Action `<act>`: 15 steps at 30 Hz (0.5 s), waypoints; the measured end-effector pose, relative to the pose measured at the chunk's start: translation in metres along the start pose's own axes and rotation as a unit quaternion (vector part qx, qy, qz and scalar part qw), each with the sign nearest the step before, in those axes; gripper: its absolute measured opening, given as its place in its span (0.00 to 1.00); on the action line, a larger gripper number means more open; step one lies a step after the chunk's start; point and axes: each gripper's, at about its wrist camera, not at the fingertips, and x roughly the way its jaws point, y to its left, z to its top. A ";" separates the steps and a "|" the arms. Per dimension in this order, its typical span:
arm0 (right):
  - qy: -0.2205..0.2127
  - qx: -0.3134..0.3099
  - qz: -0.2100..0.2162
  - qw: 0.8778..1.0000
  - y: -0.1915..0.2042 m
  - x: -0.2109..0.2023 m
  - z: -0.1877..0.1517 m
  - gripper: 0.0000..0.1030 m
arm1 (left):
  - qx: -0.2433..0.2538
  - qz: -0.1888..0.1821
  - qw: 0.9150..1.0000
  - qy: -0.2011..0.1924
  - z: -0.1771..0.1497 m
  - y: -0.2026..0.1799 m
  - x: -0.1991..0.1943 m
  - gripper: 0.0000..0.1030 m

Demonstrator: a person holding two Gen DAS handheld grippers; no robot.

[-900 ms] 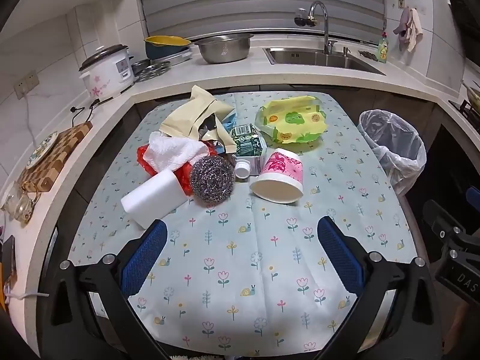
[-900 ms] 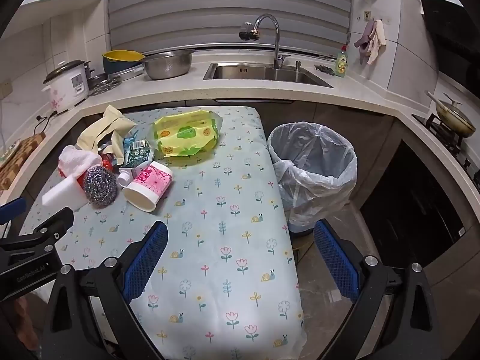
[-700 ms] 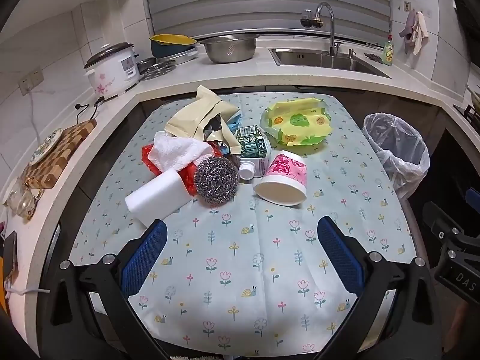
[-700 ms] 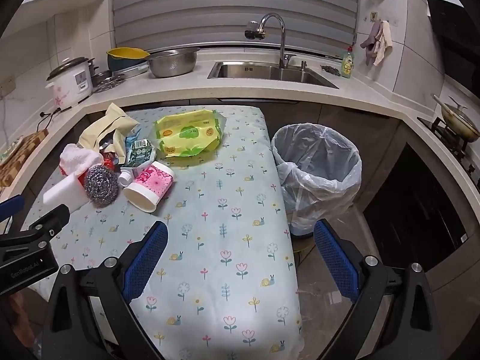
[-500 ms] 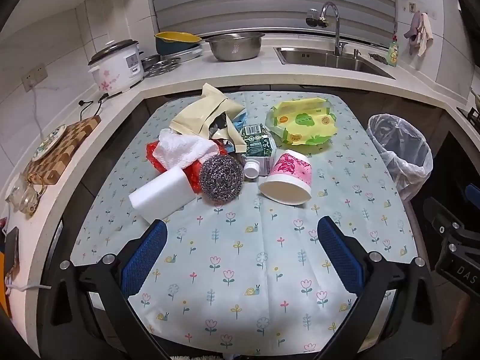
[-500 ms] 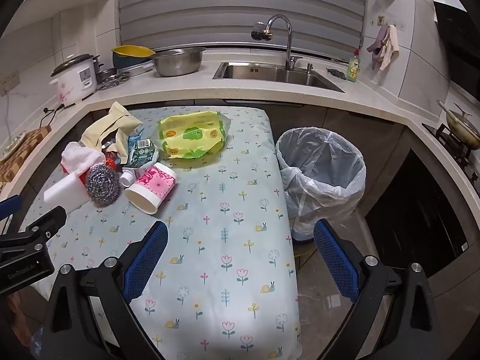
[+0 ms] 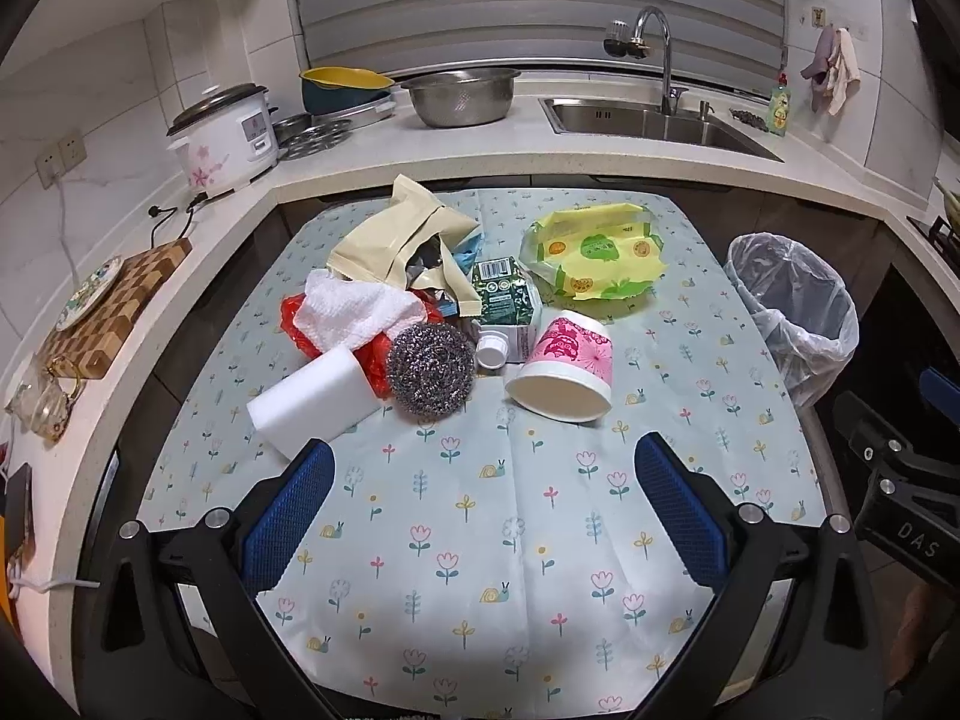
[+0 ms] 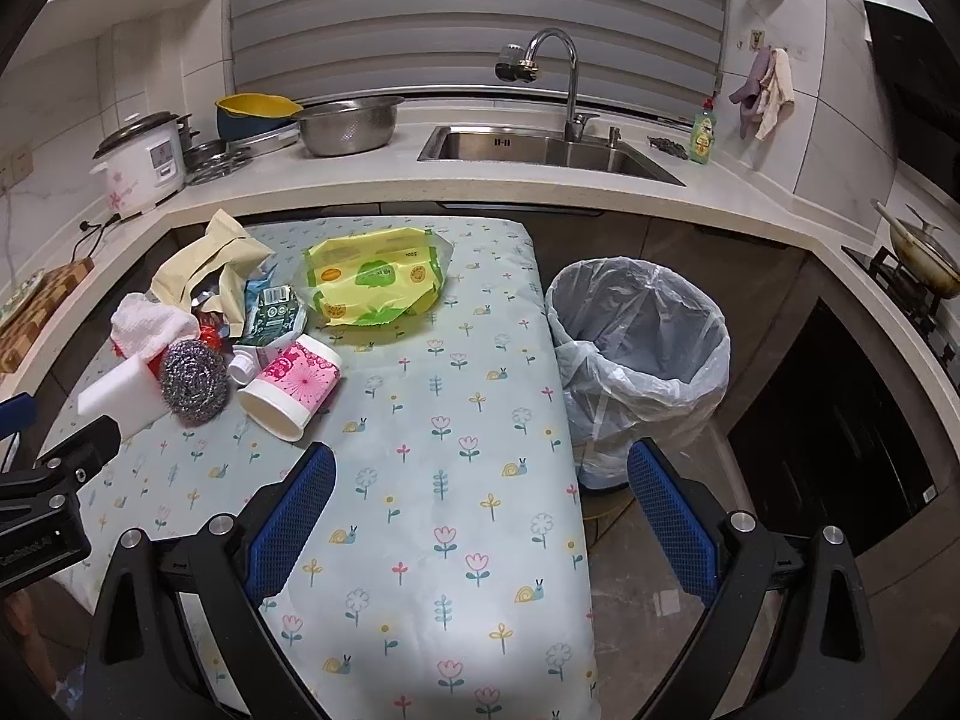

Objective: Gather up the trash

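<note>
Both tongs hang spread wide and empty over the near part of the bench (image 7: 480, 540), tilted down toward it: the left tongs (image 7: 483, 516) face the trash heap, the right tongs (image 8: 480, 516) straddle the bench's edge. Nothing is collected yet; this looks like the approach before a first pick. Taking the pink paper cup (image 7: 567, 369) as landmark, lying on its side: the steel scourer (image 7: 429, 369) and white sponge block (image 7: 312, 405) lie left of it, the yellow-green wrapper (image 7: 597, 261) behind, the lined bin (image 8: 639, 348) on the floor well to its right. Next move probably calls for reaching forward and closing on the cup.
</note>
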 end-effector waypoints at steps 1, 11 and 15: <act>0.000 0.000 0.000 1.000 -0.001 0.000 0.000 0.91 | 0.000 -0.001 1.000 0.000 0.001 -0.001 0.000 0.93; -0.003 -0.011 0.000 1.000 0.000 0.000 0.004 0.92 | -0.008 0.000 1.000 0.001 0.004 -0.002 0.000 0.93; -0.004 -0.011 0.001 1.000 -0.001 0.000 0.004 0.91 | -0.011 0.004 1.000 0.001 0.005 -0.003 0.001 0.93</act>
